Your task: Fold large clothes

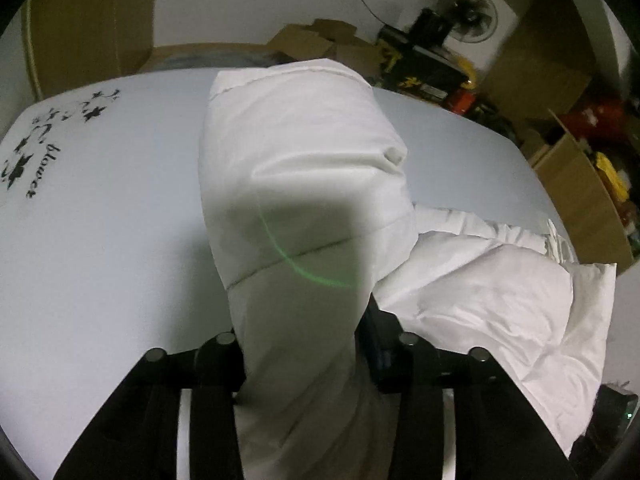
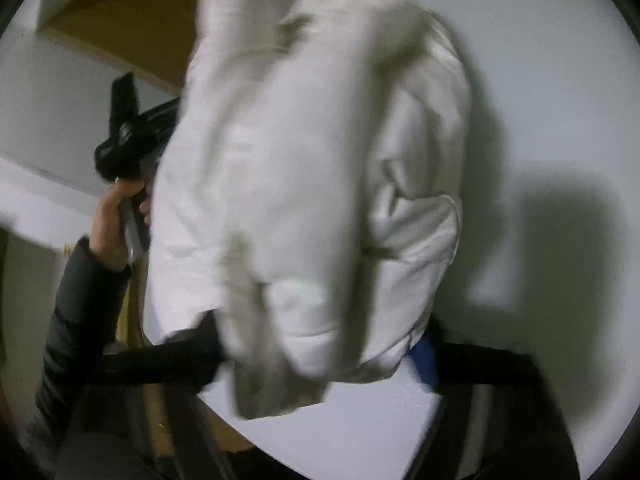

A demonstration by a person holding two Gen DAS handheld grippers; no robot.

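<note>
A white padded jacket is held up over a pale table. My left gripper is shut on a thick fold of it; the cloth runs up between the black fingers and hides the tips. More of the jacket lies crumpled on the table to the right. In the right wrist view my right gripper is shut on a bunched part of the jacket, which hangs blurred above the table. The left gripper's body and the hand holding it show at left.
A black flower print with lettering marks the table's left part. Behind the table stand cardboard boxes, a fan and cluttered items. A dark sleeve is at the left of the right wrist view.
</note>
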